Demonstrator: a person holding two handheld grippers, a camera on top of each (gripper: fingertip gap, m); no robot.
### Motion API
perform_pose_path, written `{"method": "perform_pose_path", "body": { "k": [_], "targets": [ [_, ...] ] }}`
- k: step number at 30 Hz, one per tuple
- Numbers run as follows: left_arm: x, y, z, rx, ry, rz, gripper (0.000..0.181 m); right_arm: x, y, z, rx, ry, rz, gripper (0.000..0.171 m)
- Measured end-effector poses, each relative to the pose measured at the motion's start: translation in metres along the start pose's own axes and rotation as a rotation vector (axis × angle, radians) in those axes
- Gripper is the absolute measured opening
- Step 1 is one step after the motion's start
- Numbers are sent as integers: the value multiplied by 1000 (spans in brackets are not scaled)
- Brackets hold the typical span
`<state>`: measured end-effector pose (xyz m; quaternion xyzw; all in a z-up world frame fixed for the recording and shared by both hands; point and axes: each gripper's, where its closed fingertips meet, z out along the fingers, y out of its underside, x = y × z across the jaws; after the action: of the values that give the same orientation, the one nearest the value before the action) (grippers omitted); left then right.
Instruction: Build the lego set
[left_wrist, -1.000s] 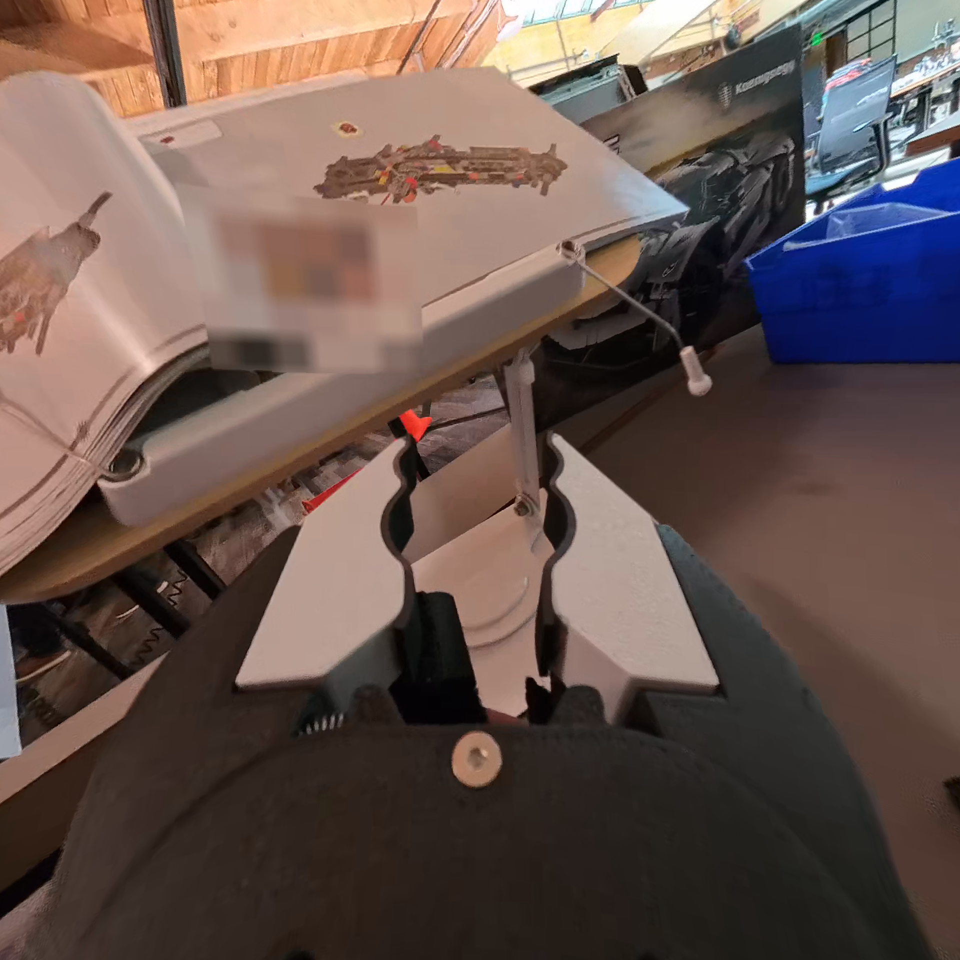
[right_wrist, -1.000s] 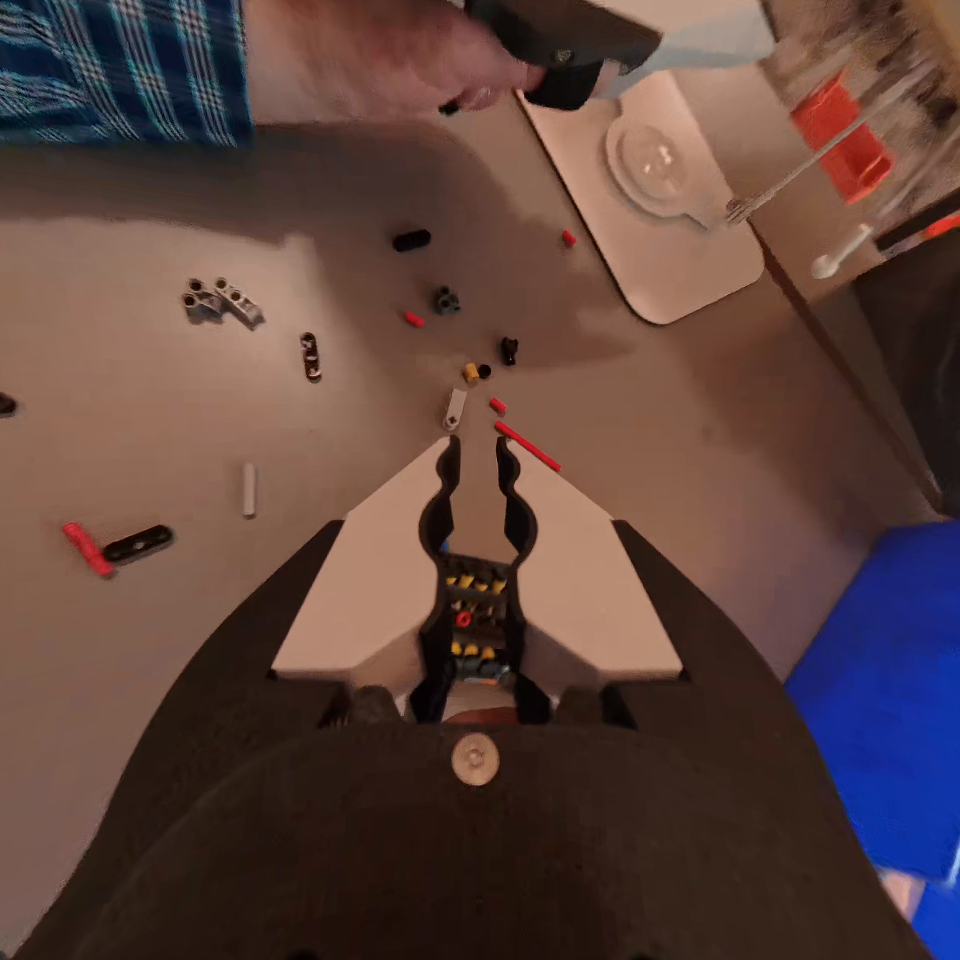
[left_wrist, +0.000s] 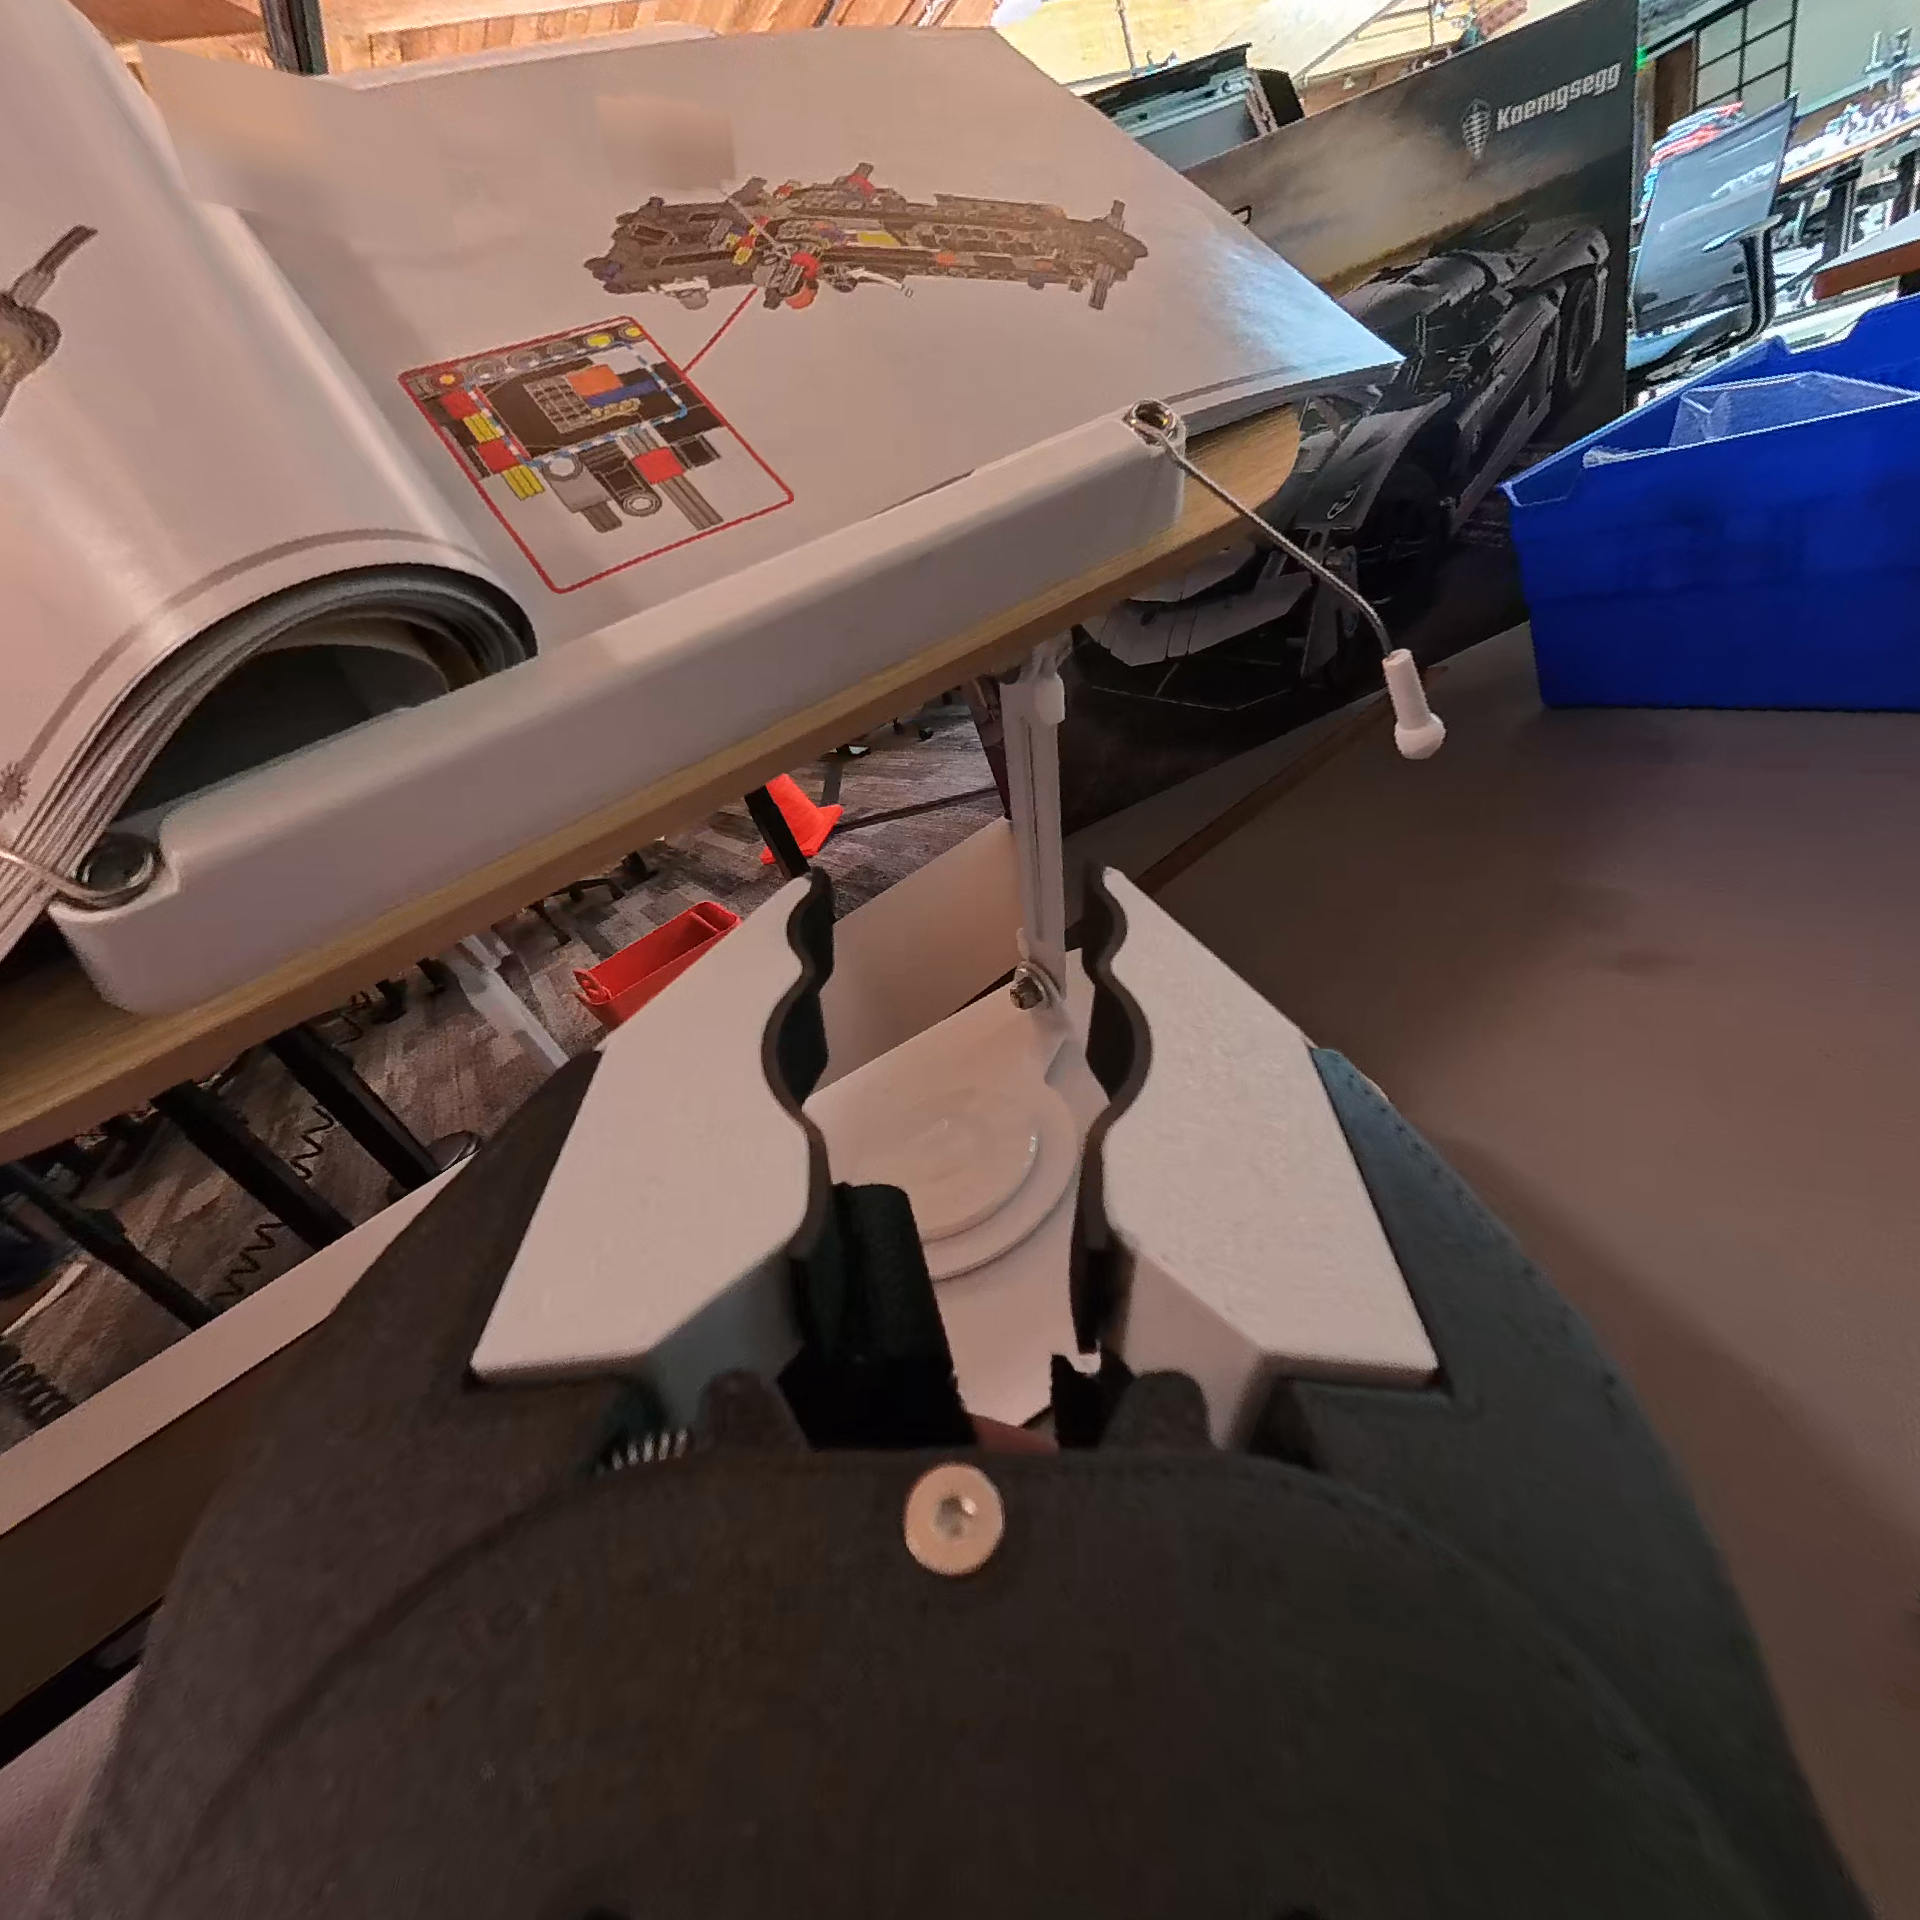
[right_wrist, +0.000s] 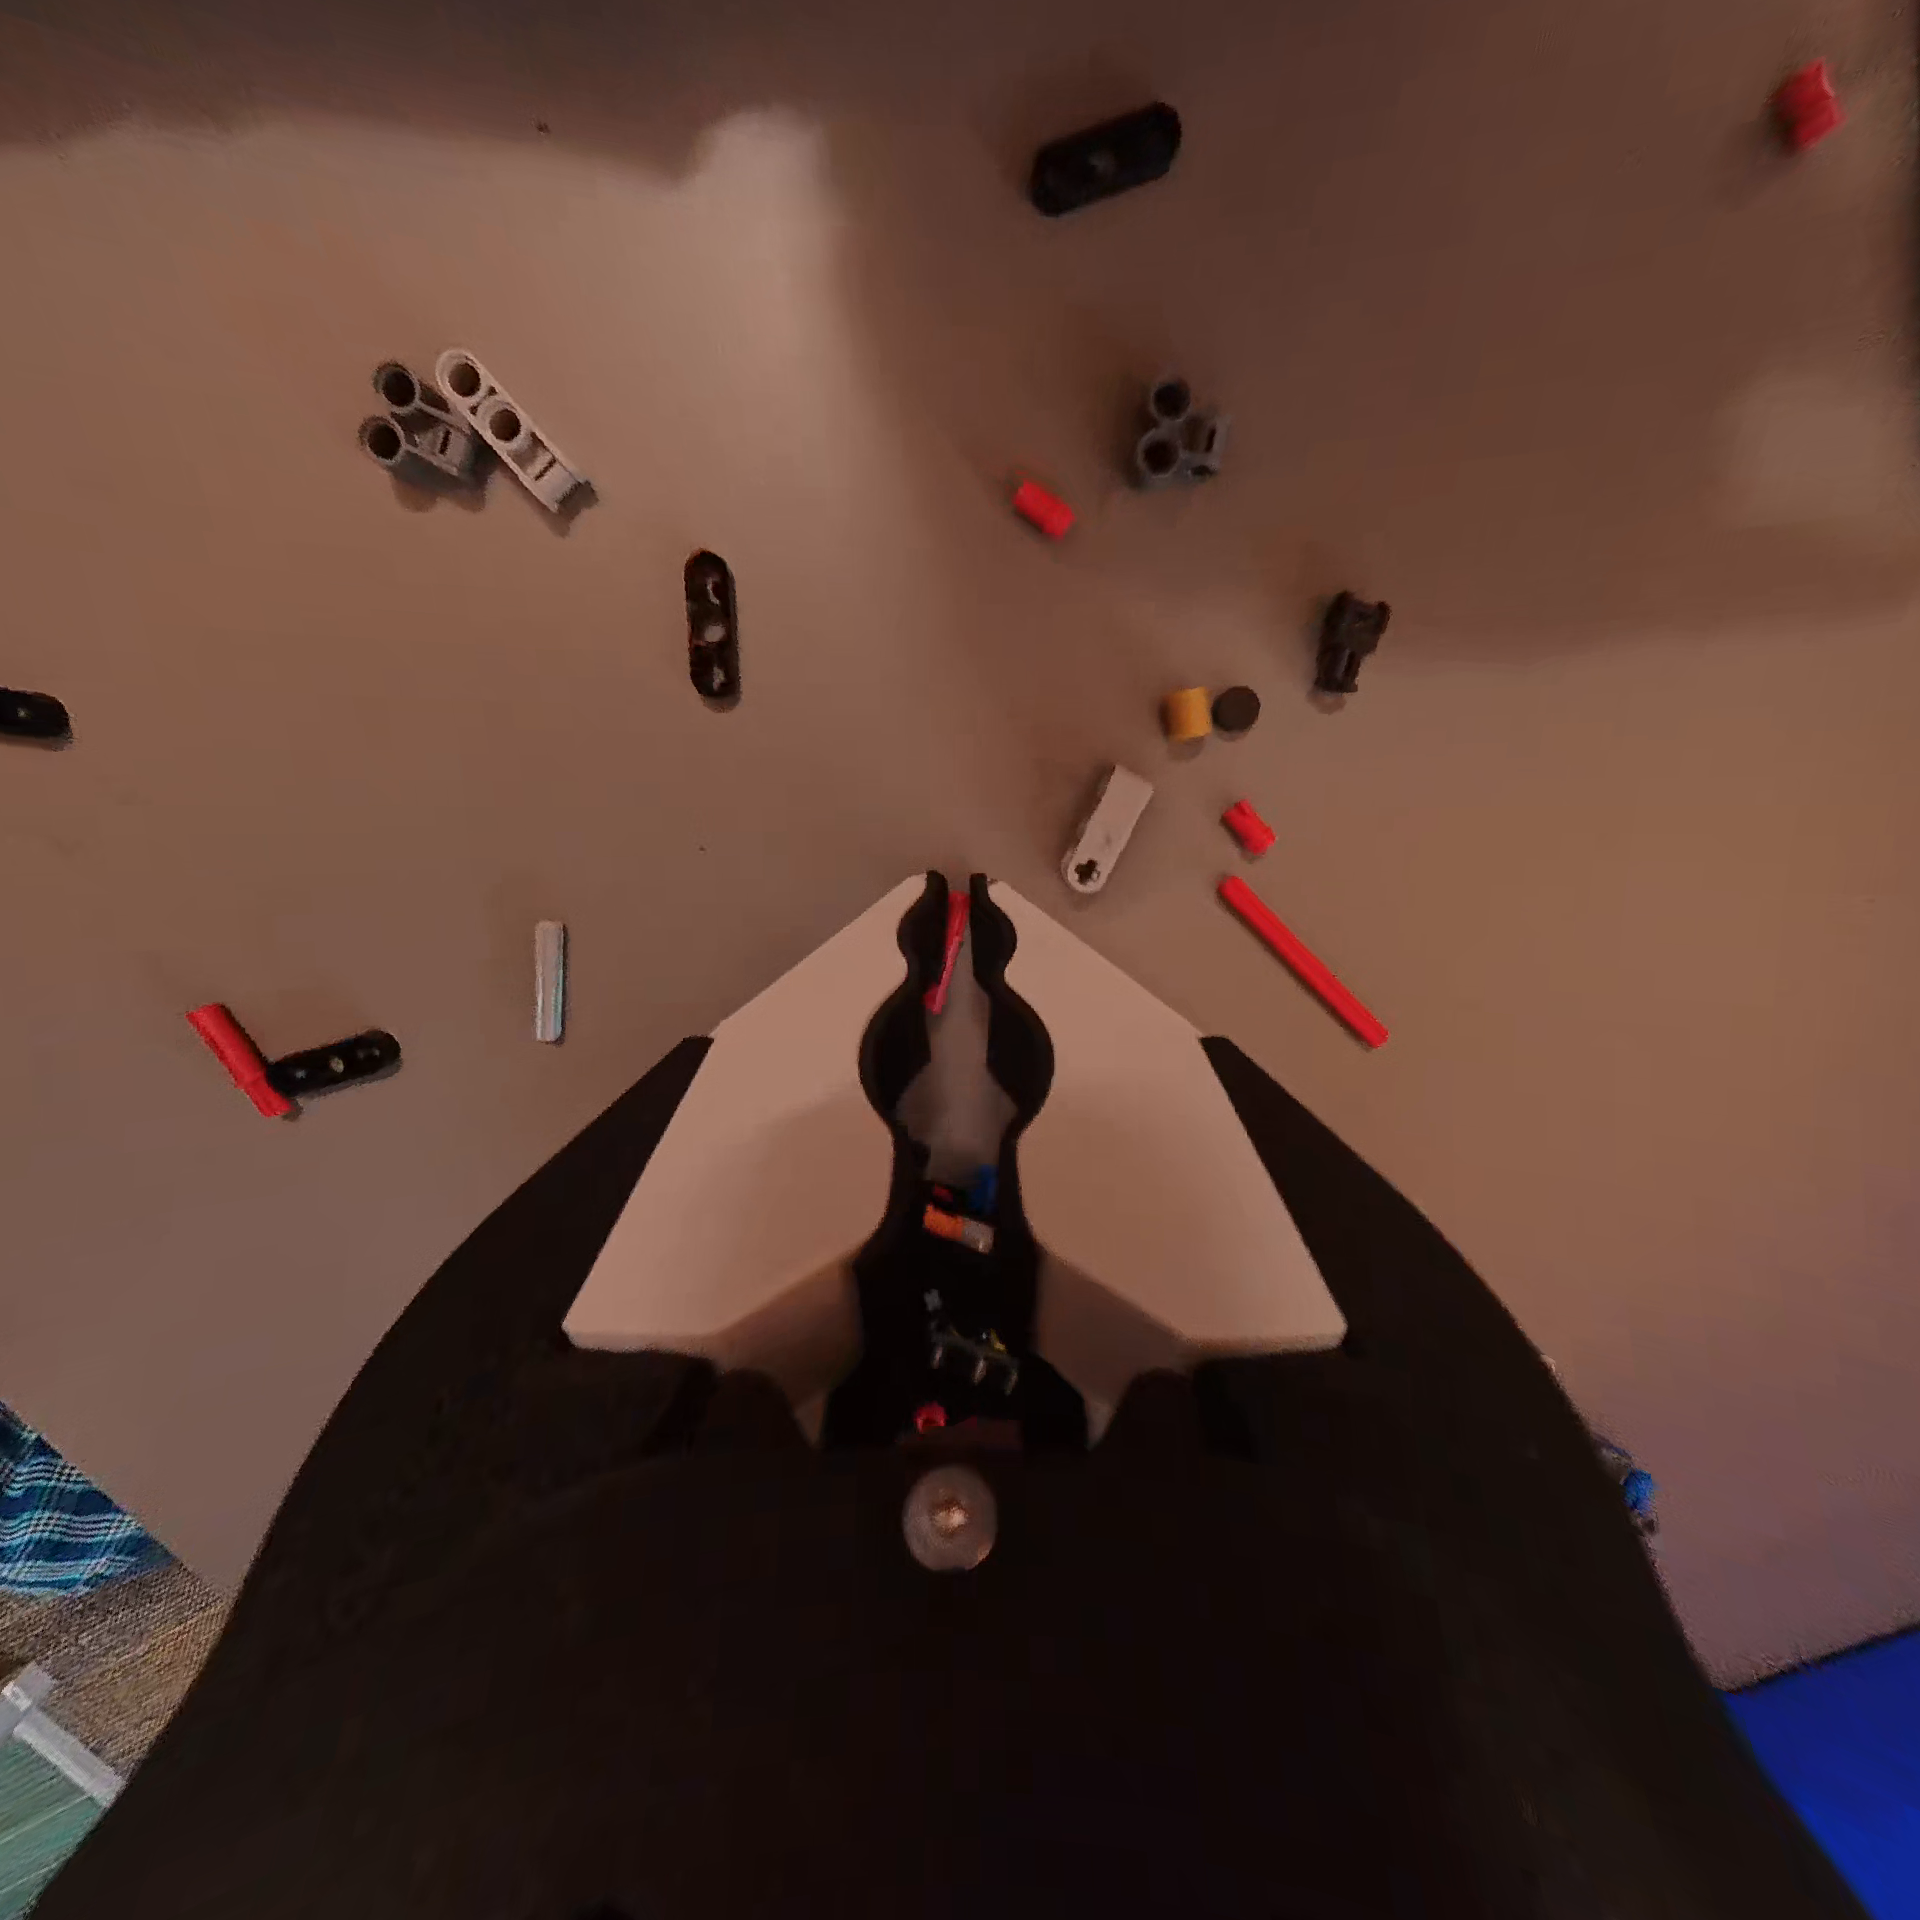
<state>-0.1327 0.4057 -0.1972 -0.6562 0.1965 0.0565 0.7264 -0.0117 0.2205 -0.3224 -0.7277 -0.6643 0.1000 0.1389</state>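
The right gripper (right_wrist: 954, 883) is nearly closed, and a thin red axle (right_wrist: 948, 951) is pinched between its tips, slanting back into the gap. Behind the tips, between the fingers, a dark assembly with orange, blue and yellow parts (right_wrist: 961, 1288) is seen; what holds it cannot be told. Just ahead and to the right on the brown table (right_wrist: 312, 260), a light grey connector (right_wrist: 1105, 828), a short red pin (right_wrist: 1247, 827) and a long red axle (right_wrist: 1302, 959) are scattered. Farther ahead a yellow bush (right_wrist: 1185, 713) and a black beam (right_wrist: 712, 621) are found; to the left, a grey axle (right_wrist: 549, 981).

The left gripper (left_wrist: 954, 909) is held open and empty. Between its fingers the white book stand (left_wrist: 1039, 831) is seen, with the open instruction booklet (left_wrist: 727, 343) above and ahead. A blue bin (left_wrist: 1714, 561) is placed ahead to the right.
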Motion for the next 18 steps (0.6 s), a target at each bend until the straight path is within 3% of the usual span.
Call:
{"method": "perform_pose_path", "body": {
  "k": [11,15,18],
  "targets": [
    [3,2,1,-9,10,-1,48,-34,-18,5,13,-64,-83,2],
    [5,2,2,-10,15,4,48,-35,-23,2,31,-22,-76,24],
    [5,2,2,-10,15,5,48,-36,-29,-6,84,-6,-70,23]
  ]
}}
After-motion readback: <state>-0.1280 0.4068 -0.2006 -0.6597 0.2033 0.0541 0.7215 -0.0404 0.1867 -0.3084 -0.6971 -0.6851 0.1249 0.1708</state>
